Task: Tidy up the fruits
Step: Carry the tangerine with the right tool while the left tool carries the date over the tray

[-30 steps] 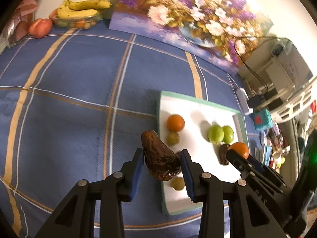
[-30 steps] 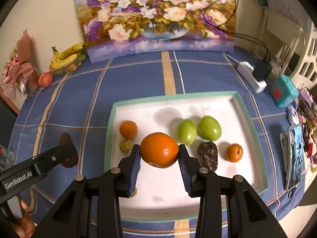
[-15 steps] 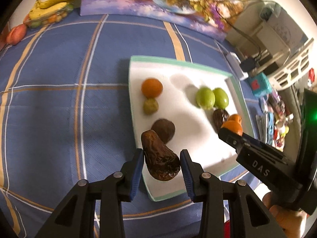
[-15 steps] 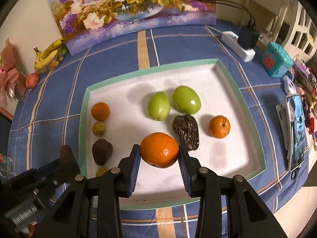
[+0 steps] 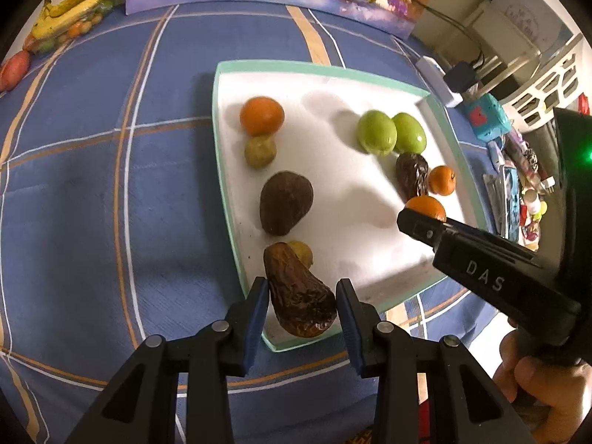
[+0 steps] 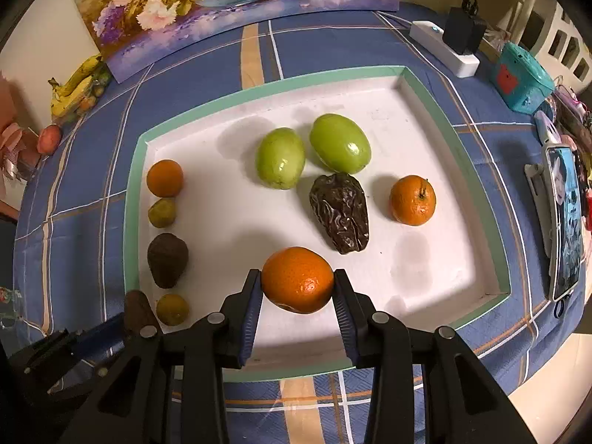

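The left tool (image 5: 300, 305) is clamped on a wrinkled dark brown fruit (image 5: 298, 296), which hangs above the near left corner of the white tray (image 6: 458, 140), over its green rim. The right tool (image 6: 298, 288) grips a large orange (image 6: 298, 279) between its blue pads, above the near middle of the tray floor.

Tray contents, left column from far to near: a small orange (image 6: 164, 178), a small olive-green fruit (image 6: 162, 212), a dark brown fruit (image 6: 167, 259) and a second olive-green fruit (image 6: 172, 309). The first two touch; the others lie close in line. Toward the middle, two green fruits (image 6: 312, 155) lie side by side, touching. A wrinkled dark fruit (image 6: 340, 212) lies just in front of them, touching the right-hand one. A small orange with a stem (image 6: 412, 199) sits beside it to the right, apart.

The tray rests on a table under a blue checked cloth (image 6: 207, 85). At the far edge a flower painting (image 6: 222, 3) leans against the wall. Bananas (image 6: 76, 87) lie at the far left. A white power strip (image 6: 444, 46) and a teal box (image 6: 521, 77) are at the far right. A phone (image 6: 566, 222) lies along the right edge.

A bare hand (image 5: 544, 381) holds the right tool's handle.
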Tool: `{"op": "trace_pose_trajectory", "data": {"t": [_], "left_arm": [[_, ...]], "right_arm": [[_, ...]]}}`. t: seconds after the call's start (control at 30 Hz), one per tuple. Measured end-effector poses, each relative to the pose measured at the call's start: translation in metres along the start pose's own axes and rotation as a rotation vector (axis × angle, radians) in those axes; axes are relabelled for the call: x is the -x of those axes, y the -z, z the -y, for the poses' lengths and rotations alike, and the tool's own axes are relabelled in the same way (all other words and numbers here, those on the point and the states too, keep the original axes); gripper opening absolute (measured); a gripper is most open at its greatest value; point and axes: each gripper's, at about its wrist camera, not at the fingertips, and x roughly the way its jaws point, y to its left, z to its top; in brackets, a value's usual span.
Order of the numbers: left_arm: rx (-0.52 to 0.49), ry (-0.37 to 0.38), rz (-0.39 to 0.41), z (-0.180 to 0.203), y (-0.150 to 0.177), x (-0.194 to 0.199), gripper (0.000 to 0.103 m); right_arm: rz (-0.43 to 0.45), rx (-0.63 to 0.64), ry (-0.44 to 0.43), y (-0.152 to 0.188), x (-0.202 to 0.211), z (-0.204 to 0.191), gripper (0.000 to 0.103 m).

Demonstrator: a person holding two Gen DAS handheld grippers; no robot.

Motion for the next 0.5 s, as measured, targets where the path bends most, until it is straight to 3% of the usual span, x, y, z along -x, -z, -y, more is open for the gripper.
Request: {"op": "trace_pose_trajectory", "data": {"t": [0.5], "left_arm": [[-0.020, -0.027, -0.026, 0.006, 0.004, -0.014, 0.040]], "right_arm": [[-0.043, -0.005, 0.028, 0.005, -0.010, 0.005, 0.040]]}}
